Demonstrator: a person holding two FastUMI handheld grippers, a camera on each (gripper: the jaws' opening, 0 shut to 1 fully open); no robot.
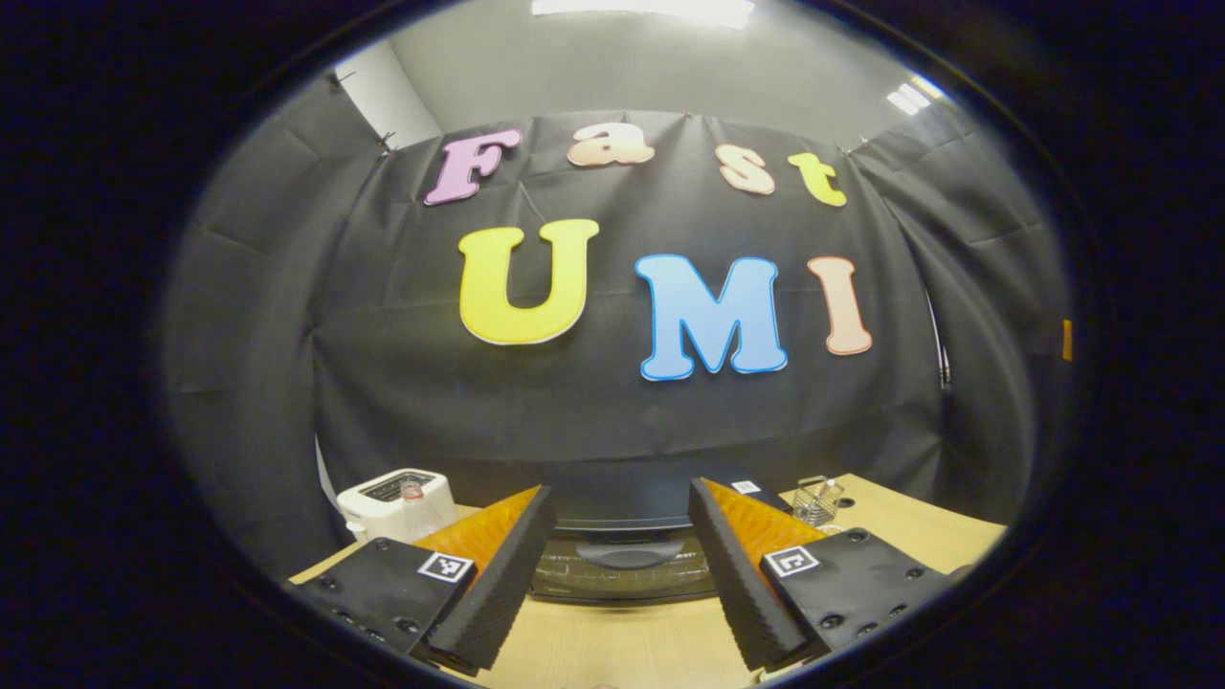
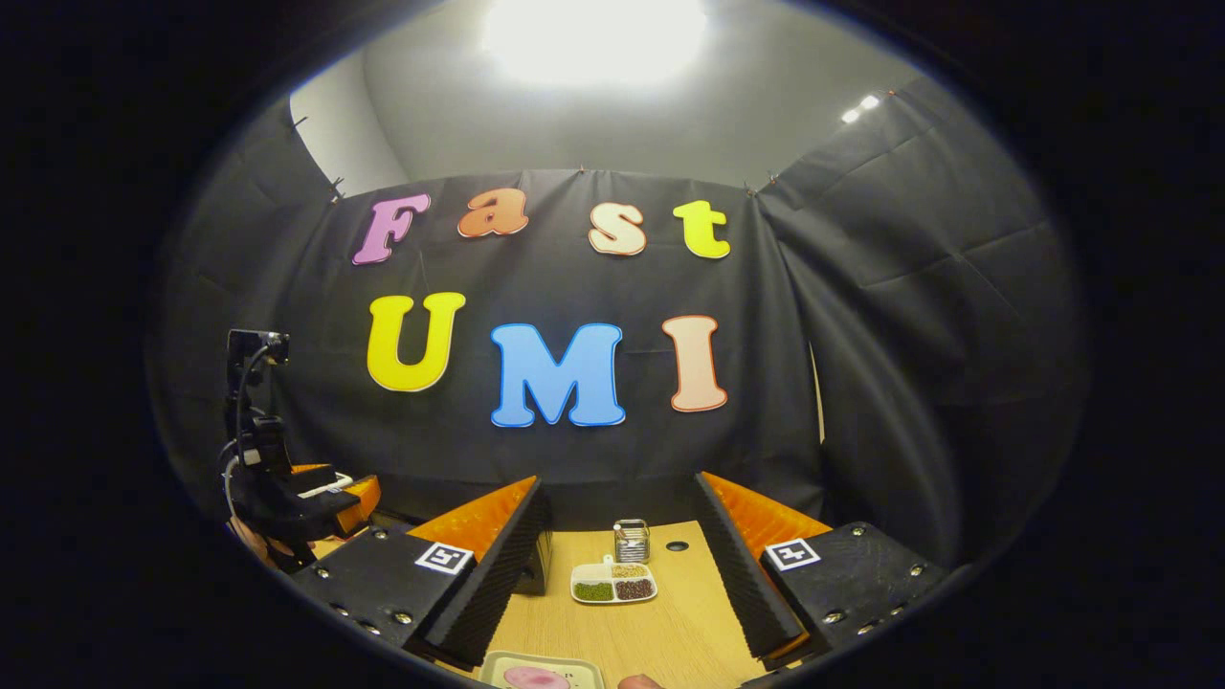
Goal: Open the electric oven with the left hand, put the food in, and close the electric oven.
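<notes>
Nearest in the left gripper view, the left tool [image 1: 620,560] hangs with its ribbed pads spread wide and nothing between them, just above the pale wooden table [image 1: 612,646]. Straight ahead, framed by the two pads, sits the dark electric oven [image 1: 622,560], its door up and its curved handle [image 1: 630,552] facing the tool. The step in hand looks like the opening, not yet begun. To do it well, I would bring the left tool in level with the handle, close both pads across it squarely, then draw the door down along its hinge arc, not straight back, so the oven does not slide on the table.

In the right gripper view, the right tool [image 2: 620,574] is likewise spread and empty. At the bottom edge, just below it, lies a pale tray [image 2: 498,668] carrying something pink, probably the food [image 2: 536,677]. Farther on stands a divided dish [image 2: 613,582] of green, tan and dark fillings, then a small wire basket [image 2: 632,541]. The left tool shows well off to the side there.

Farther back in the left gripper view, a white toaster [image 1: 397,502] stands beside the oven. Square black-and-white markers sit on both tools; no brand or label on the appliances is legible.
</notes>
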